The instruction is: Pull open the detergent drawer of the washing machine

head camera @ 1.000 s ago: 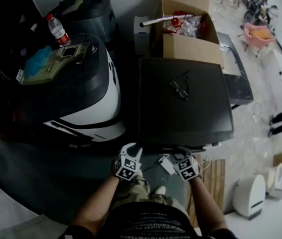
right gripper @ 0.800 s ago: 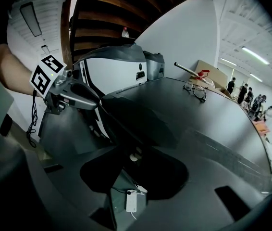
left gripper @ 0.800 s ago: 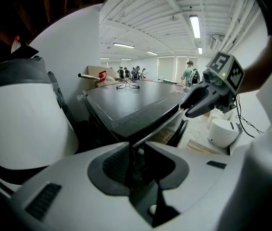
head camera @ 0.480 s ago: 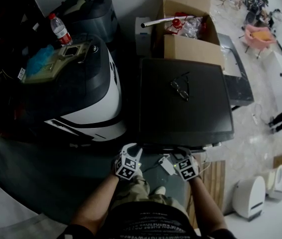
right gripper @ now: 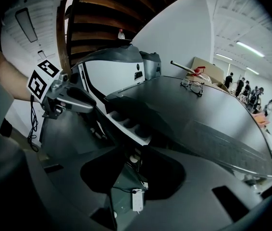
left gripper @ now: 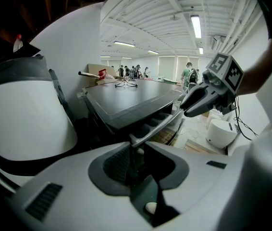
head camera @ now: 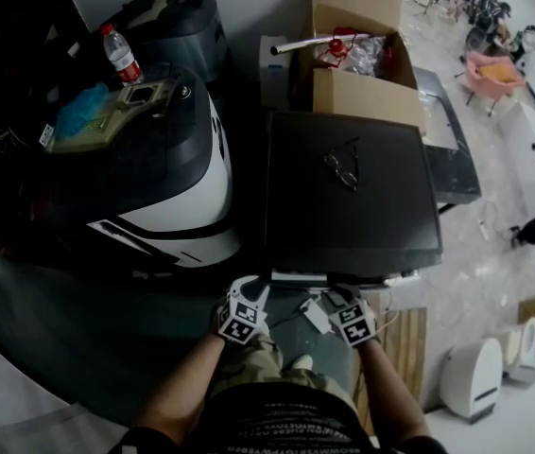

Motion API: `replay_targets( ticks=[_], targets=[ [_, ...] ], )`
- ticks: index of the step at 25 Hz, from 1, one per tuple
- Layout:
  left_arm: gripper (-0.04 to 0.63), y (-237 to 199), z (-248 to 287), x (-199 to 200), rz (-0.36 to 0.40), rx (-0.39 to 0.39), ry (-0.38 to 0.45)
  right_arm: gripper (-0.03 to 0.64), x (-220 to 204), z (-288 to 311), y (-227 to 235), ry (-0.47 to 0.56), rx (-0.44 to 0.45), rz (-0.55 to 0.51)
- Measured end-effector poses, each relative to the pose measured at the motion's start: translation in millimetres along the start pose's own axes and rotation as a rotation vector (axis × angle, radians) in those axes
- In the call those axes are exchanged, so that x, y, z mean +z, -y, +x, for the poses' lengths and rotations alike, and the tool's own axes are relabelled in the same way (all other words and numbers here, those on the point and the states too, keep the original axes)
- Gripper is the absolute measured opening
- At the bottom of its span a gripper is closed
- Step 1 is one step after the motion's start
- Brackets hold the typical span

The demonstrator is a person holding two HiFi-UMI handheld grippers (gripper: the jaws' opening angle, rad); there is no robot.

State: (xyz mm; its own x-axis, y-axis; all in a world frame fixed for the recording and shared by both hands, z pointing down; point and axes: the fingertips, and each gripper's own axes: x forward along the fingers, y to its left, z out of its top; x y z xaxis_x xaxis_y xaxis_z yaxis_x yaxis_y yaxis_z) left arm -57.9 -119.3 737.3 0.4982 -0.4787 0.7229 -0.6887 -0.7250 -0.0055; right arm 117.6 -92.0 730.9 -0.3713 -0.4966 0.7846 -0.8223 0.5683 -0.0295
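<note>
Head view puts the pale, compartmented plastic detergent drawer point(head camera: 329, 277) jutting slightly from the front top edge of the dark-topped washing machine point(head camera: 381, 216). The left hand-held gripper point(left gripper: 136, 146) and right hand-held gripper point(right gripper: 135, 150) each look nipped onto its front lip, near opposite ends. It is probably light, stiff, slick plastic, best drawn straight out by the lip. Floor lies open in front of the machine.
</note>
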Motion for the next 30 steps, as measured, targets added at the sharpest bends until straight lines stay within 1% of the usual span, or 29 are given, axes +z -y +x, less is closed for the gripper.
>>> replay_targets(
  ticks=[5, 14, 30],
  targets=[
    [0.089, 7, -6, -5, -0.006, 0.002, -0.007, 0.114, -8, -4, -6, 0.009, 0.014, 0.022],
    [0.089, 18, -12, -11, -0.012, 0.001, -0.009, 0.11, -19, -11, -14, -0.007, 0.025, 0.017],
    [0.089, 32, -23, -24, -0.025, 0.003, -0.036, 0.11, -32, -20, -26, -0.01, 0.042, 0.022]
  ],
)
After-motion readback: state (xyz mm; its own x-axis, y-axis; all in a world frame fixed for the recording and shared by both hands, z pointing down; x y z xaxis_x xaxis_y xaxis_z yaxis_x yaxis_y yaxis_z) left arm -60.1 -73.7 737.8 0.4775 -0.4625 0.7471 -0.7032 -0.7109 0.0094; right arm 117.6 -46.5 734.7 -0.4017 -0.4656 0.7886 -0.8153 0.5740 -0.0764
